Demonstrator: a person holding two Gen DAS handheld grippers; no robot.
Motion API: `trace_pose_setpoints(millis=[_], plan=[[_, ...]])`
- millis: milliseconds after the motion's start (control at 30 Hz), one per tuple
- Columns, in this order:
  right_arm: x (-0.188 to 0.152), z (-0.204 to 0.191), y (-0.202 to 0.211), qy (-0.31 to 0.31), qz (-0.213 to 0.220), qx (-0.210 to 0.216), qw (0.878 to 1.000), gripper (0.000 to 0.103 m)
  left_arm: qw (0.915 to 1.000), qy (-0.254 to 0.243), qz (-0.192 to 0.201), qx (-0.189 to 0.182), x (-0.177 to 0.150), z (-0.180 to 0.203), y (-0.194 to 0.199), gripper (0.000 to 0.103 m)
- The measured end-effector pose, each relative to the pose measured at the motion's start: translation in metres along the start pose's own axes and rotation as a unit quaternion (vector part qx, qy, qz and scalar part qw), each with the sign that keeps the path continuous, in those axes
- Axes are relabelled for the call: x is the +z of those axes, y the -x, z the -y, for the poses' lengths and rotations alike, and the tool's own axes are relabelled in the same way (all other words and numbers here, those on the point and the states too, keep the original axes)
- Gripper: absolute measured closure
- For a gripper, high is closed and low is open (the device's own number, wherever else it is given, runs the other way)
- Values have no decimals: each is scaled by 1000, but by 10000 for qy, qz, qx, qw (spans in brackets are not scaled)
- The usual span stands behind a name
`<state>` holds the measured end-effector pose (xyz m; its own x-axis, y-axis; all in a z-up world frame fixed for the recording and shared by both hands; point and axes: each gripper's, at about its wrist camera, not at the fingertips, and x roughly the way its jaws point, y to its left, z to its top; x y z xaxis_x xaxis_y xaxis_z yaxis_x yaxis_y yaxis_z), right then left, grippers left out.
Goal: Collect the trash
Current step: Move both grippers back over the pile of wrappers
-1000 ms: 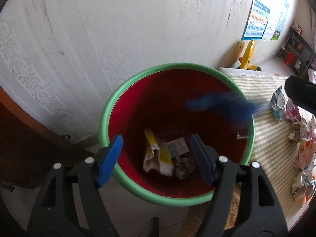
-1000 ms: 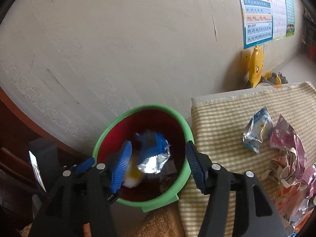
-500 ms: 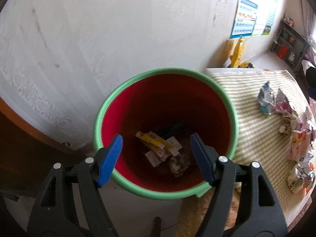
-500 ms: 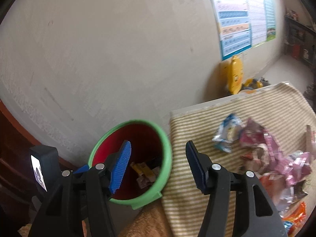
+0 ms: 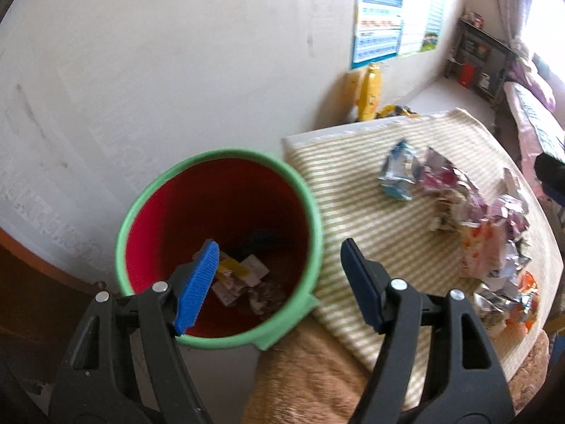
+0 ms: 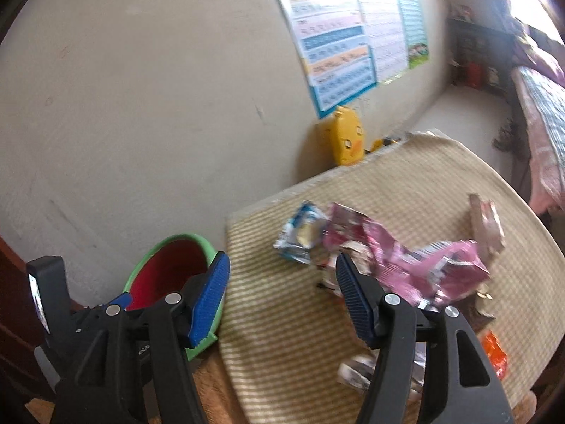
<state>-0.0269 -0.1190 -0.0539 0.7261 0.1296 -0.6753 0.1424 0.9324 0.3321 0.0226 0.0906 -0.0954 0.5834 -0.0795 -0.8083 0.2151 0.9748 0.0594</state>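
A red bin with a green rim (image 5: 303, 194) (image 6: 166, 243) stands on the floor beside the striped table (image 5: 356, 219) (image 6: 282, 325). Several wrappers (image 5: 243, 277) lie at the bin's bottom. My left gripper (image 5: 279, 279) is open and empty, over the bin's right edge. My right gripper (image 6: 282, 296) hangs above the table's left part, its jaws opening with nothing between them. A pile of crumpled wrappers (image 5: 469, 219) (image 6: 406, 265) lies on the table, a blue and silver one (image 5: 397, 171) (image 6: 300, 235) nearest the bin. The left gripper's body (image 6: 102, 318) shows in the right wrist view.
A yellow duck-shaped toy (image 5: 369, 92) (image 6: 344, 139) leans against the white wall behind the table, under posters (image 6: 349, 35). A tan furry cushion (image 5: 310, 374) lies below the table's near edge. A bed (image 6: 536, 106) and a dark shelf (image 5: 476, 53) stand at the far right.
A blue wrapper fell from my right gripper into the bin. Both grippers then swung right, away from the bin and toward the table; the right one's jaws widened slightly.
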Motion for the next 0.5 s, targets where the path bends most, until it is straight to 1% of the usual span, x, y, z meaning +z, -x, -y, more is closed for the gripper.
trace_pose_setpoints(millis=[267, 500], plan=[[-16, 63, 22, -400, 60, -496, 9979, 42, 9985, -428, -49, -332, -2, 49, 5, 35], [-40, 135, 33, -934, -105, -1064, 9899, 42, 9951, -743, -108, -643, -1, 88, 5, 35]])
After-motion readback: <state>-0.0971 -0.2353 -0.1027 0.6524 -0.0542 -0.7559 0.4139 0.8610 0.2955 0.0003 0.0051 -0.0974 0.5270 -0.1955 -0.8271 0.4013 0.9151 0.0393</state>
